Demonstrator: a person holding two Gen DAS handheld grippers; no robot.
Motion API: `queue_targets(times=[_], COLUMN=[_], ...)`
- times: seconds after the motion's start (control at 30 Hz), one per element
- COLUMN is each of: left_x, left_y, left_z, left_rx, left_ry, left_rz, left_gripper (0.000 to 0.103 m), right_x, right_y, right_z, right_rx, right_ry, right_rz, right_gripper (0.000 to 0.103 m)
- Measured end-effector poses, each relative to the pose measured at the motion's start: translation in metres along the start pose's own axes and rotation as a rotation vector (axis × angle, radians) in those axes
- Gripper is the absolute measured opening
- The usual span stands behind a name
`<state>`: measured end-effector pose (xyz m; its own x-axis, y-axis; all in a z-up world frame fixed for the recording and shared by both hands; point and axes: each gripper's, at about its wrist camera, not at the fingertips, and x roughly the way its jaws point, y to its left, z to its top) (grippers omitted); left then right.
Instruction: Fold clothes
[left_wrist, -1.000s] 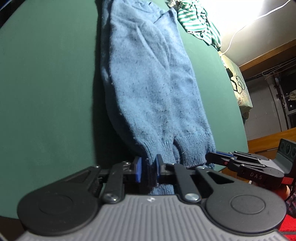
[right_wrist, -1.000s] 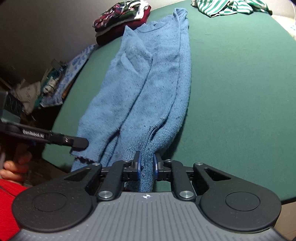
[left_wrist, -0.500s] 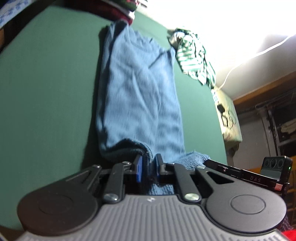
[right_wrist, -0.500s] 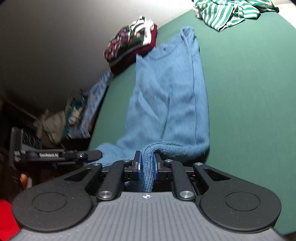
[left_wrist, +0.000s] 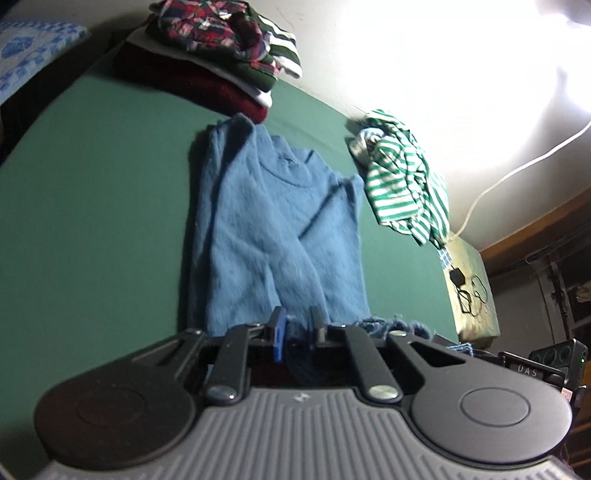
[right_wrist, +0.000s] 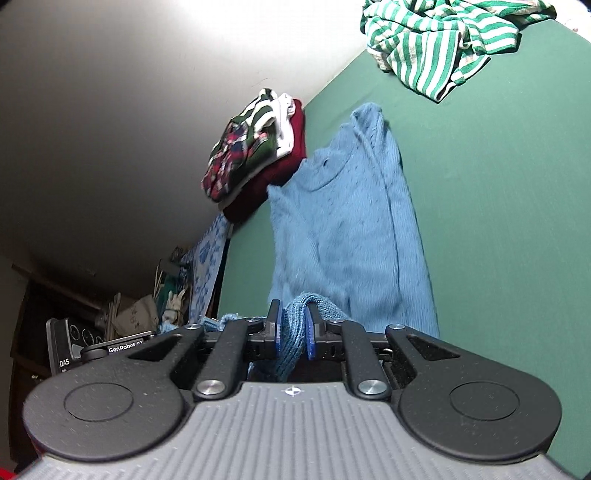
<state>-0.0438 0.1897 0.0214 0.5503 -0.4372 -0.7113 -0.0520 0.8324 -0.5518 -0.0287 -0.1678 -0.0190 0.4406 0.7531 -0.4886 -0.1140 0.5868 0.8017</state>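
Sweater (left_wrist: 280, 229) mid-fold on table (left_wrist: 92, 177), hem clamped in left gripper (left_wrist: 295, 328) and right gripper (right_wrist: 291, 325); striped shirt (left_wrist: 402, 184) at far edge unfolded.

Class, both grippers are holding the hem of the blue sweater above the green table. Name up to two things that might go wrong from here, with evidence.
1. The left gripper and right gripper pinch only thin hem bunches of the blue sweater; knit may slip free.
2. The folded stack sits just beyond the collar; overshooting could nudge it.
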Motion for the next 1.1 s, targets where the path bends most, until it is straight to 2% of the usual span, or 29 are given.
queue_targets(times=[0.3,0.4,0.5,0.6,0.67,0.7,0.77,0.8,0.83,0.97,1.1], left_x=[0.042,0.049,0.046,0.040,0.035,0.032,0.027,0.025,0.023,0.018,0.018], left_y=[0.029,0.044,0.057,0.066,0.070,0.069,0.065,0.064,0.063,0.058,0.056], left_z=[0.019,0.021,0.024,0.026,0.024,0.020,0.011,0.005,-0.002,-0.018,-0.018], left_rx=[-0.044,-0.068,-0.089,-0.092,-0.071,-0.051,-0.006,0.009,0.016,0.007,-0.001], left_ry=[0.033,0.029,-0.009,-0.042,-0.039,-0.034,-0.013,-0.003,0.000,0.004,0.016], left_rz=[0.062,0.043,0.003,-0.016,-0.020,-0.016,-0.010,-0.015,-0.023,-0.067,-0.074], left_gripper=[0.001,0.007,0.008,0.008,0.009,0.009,0.025,0.045,0.054,0.054,0.055], right_x=[0.040,0.048,0.048,0.037,0.028,0.024,0.019,0.018,0.017,0.028,0.047], right_y=[-0.026,-0.032,-0.033,-0.034,-0.035,-0.031,-0.021,-0.017,-0.014,-0.008,-0.002], right_z=[0.023,0.026,0.028,0.029,0.029,0.028,0.024,0.023,0.021,0.014,0.007], right_rx=[0.058,0.070,0.057,0.039,0.019,-0.030,-0.147,-0.195,-0.241,-0.376,-0.499], right_ry=[0.008,0.014,0.010,-0.046,-0.082,-0.082,-0.075,-0.065,-0.053,-0.025,0.006], right_rz=[-0.042,-0.045,-0.029,-0.041,-0.041,-0.051,-0.075,-0.086,-0.096,-0.152,-0.195], right_gripper=[0.014,0.014,0.018,0.028,0.029,0.030,0.035,0.037,0.037,0.037,0.037])
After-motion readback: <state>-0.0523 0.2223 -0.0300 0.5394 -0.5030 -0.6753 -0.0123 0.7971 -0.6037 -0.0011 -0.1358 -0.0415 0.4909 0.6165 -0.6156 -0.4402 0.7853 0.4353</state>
